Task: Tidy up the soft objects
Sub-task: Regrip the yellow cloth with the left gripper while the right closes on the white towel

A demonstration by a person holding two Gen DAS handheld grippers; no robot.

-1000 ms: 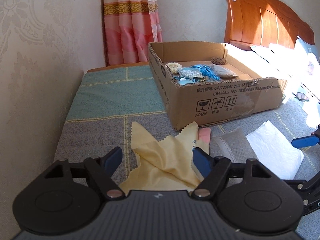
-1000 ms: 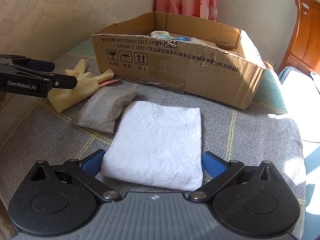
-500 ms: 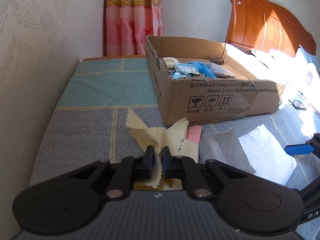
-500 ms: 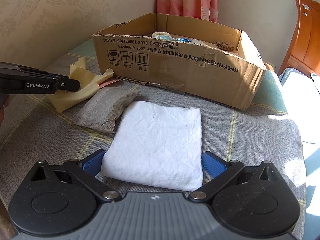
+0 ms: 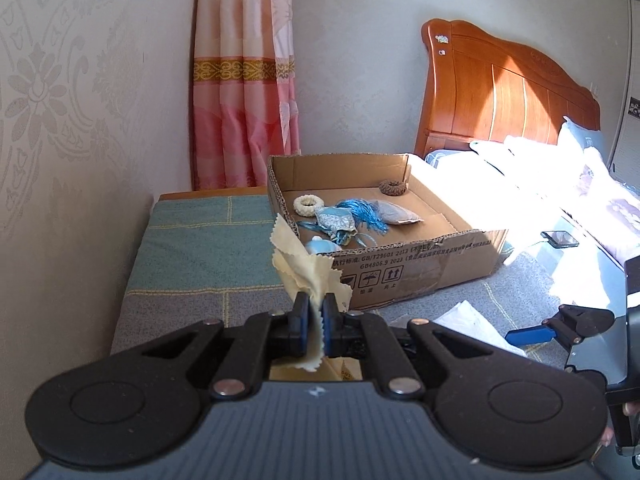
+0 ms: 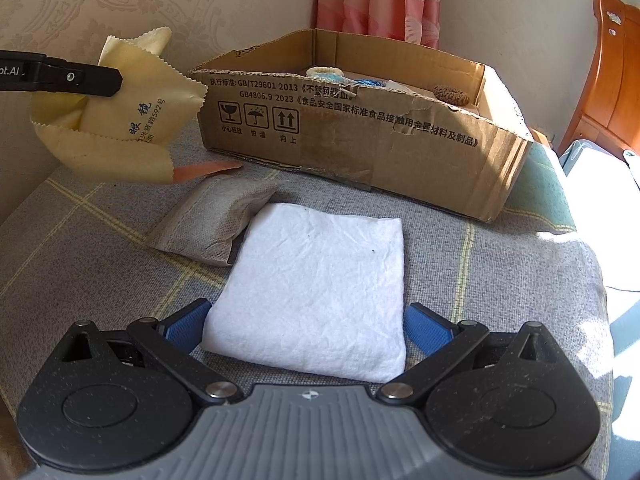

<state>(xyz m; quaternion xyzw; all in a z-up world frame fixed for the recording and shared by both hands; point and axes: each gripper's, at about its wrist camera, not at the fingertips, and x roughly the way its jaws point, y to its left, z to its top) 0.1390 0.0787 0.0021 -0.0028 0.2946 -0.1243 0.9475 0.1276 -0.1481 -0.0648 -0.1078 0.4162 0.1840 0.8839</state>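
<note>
Now, in the left wrist view, the left gripper (image 5: 315, 322), spread wide a second ago, pinches the thin yellow cloth (image 5: 308, 270) with zigzag-cut edges at lower centre, lifted off the plaid bedcover (image 5: 208, 248) before the corrugated cardboard box (image 5: 420, 272). From the right wrist view, that cloth (image 6: 120, 120) hangs at upper left, while the right gripper (image 6: 308, 324) stays spread around the crinkled white square pad (image 6: 316, 288), beside a grey woven pouch (image 6: 212, 220).

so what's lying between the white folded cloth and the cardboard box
In the right wrist view, nothing lies between the white folded cloth and the cardboard box: only bare grey checked blanket. The grey pouch lies off to the cloth's left.
</note>
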